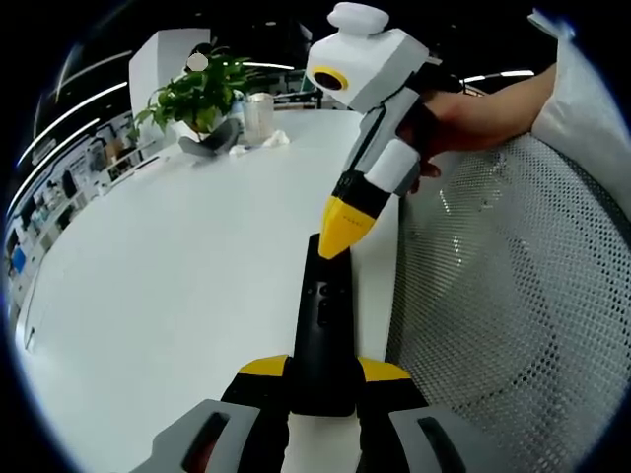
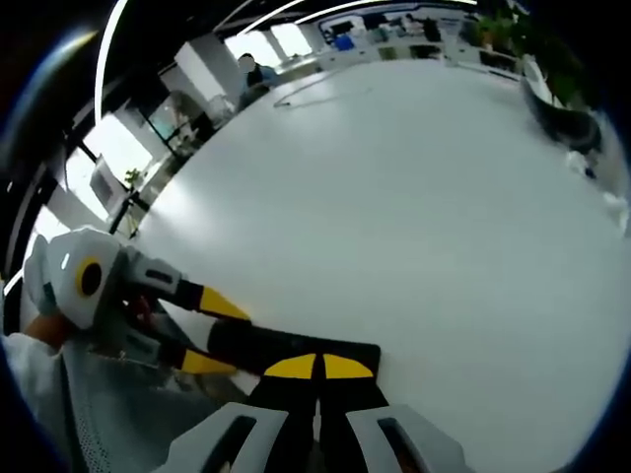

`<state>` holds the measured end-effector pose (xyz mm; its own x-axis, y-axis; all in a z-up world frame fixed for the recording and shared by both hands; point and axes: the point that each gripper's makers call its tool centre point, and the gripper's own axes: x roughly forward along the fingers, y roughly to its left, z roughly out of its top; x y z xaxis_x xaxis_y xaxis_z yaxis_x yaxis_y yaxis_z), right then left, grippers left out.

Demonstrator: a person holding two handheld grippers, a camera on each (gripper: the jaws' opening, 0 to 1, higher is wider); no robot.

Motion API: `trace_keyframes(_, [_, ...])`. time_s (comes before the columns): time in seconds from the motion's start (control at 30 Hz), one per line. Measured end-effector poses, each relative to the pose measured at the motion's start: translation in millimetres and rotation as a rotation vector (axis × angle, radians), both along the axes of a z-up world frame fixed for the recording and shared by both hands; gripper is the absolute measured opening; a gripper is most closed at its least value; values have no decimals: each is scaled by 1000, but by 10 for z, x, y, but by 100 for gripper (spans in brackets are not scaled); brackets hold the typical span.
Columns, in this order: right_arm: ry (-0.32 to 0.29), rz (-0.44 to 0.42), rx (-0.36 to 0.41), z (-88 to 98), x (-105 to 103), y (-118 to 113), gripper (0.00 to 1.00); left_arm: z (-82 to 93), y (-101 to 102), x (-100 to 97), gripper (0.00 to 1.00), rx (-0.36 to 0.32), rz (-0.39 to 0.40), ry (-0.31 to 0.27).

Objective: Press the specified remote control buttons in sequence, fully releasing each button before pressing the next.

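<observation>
A wide white table spreads from the centre toward nine o'clock in the left gripper view. At eleven o'clock on it stands a leafy potted plant, with a clear glass jar just beside it and a crumpled white tissue near both. At three o'clock a white mesh chair back borders the table's edge.

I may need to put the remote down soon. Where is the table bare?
Bare: the white table from the remote out to the potted plant and glass jar. Crowded: the near edge, with both grippers on the remote beside the mesh chair.
</observation>
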<state>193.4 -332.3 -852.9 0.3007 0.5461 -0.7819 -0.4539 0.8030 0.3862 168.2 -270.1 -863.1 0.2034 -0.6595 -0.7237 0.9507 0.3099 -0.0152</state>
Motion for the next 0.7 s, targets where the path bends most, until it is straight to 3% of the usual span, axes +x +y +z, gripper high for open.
trace_keyframes(0.53, [-4, 10, -11, 6, 3, -4, 0, 6, -5, 3, 24, -3, 2, 0])
trace_keyframes(0.7, [-38, 58, -58, 13, -9, 10, 0, 7, -4, 2, 24, -6, 2, -2])
